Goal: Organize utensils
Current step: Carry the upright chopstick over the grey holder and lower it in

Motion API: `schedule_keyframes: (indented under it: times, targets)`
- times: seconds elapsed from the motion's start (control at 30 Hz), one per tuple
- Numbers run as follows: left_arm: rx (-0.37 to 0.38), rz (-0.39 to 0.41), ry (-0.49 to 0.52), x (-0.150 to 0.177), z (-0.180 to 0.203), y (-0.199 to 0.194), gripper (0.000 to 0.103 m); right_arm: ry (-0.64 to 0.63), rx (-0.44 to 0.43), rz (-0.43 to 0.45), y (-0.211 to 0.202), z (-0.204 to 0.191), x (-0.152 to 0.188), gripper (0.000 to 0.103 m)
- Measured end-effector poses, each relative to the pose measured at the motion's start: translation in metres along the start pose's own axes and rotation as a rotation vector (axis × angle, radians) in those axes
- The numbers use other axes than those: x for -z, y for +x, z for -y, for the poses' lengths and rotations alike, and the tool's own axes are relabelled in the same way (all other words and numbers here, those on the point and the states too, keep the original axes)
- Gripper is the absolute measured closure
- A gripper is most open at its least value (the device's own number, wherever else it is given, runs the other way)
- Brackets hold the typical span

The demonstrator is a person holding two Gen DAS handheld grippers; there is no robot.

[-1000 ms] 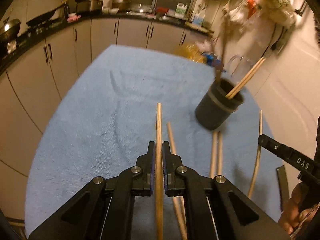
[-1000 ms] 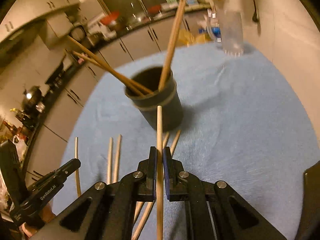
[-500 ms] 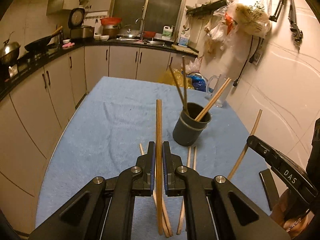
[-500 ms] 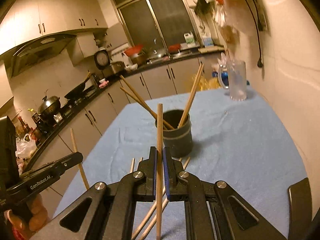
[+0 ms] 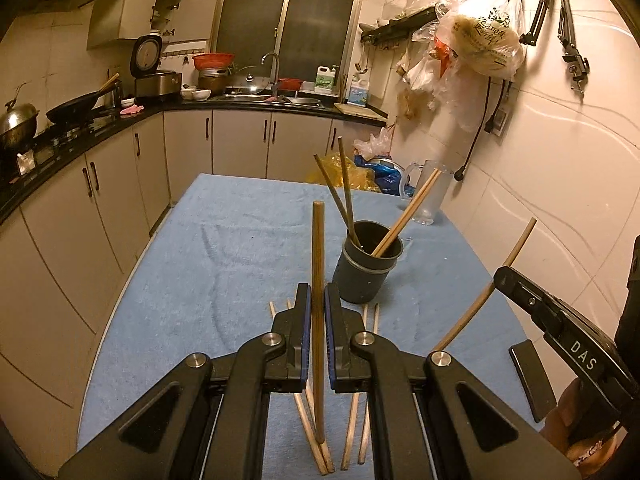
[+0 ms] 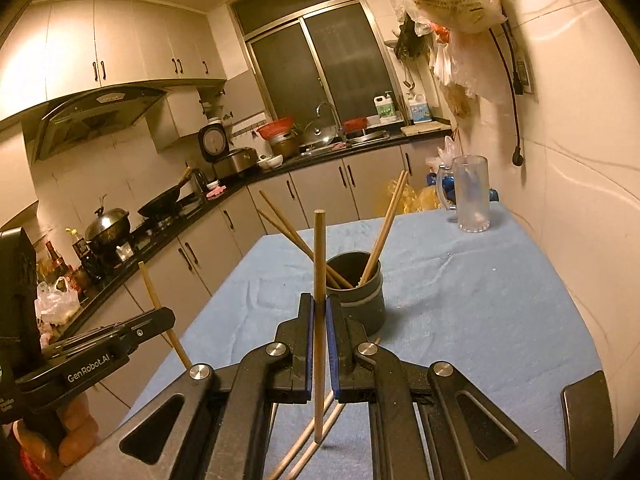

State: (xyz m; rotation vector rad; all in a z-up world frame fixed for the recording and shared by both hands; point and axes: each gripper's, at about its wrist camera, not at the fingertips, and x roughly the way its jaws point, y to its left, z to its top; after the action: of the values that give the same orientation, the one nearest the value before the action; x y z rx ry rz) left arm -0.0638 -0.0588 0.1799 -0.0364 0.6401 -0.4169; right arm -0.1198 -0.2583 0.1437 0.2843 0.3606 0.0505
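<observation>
A dark round holder (image 5: pixel 366 268) (image 6: pixel 357 296) stands on the blue cloth (image 5: pixel 224 264) with three chopsticks leaning in it. My left gripper (image 5: pixel 318 300) is shut on a wooden chopstick (image 5: pixel 318 248), held upright above the cloth, near side of the holder. My right gripper (image 6: pixel 319 312) is shut on another wooden chopstick (image 6: pixel 319 256), also upright. Each gripper shows in the other's view: the right gripper (image 5: pixel 504 276) with its chopstick (image 5: pixel 516 244), the left gripper (image 6: pixel 160 318) with its chopstick (image 6: pixel 154 300). Several loose chopsticks (image 5: pixel 356 412) lie on the cloth under the grippers.
A clear glass mug (image 6: pixel 472 194) stands at the cloth's far right corner by the tiled wall. Kitchen cabinets and a counter with pots run along the left and back. Plastic bags hang on the right wall.
Both grippers have risen and tilted up, each still holding its chopstick; the holder now looks farther and lower, and more of the kitchen shows.
</observation>
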Motion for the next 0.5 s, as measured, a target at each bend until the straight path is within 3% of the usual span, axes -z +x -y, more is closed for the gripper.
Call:
schedule_keyframes:
  times: [0.5]
  targets:
    - [-0.008,-0.011,0.008,-0.0014,0.0039,0.0022,0.097,0.014,-0.003,-0.008,-0.0005,0.0035,-0.0015,0.096]
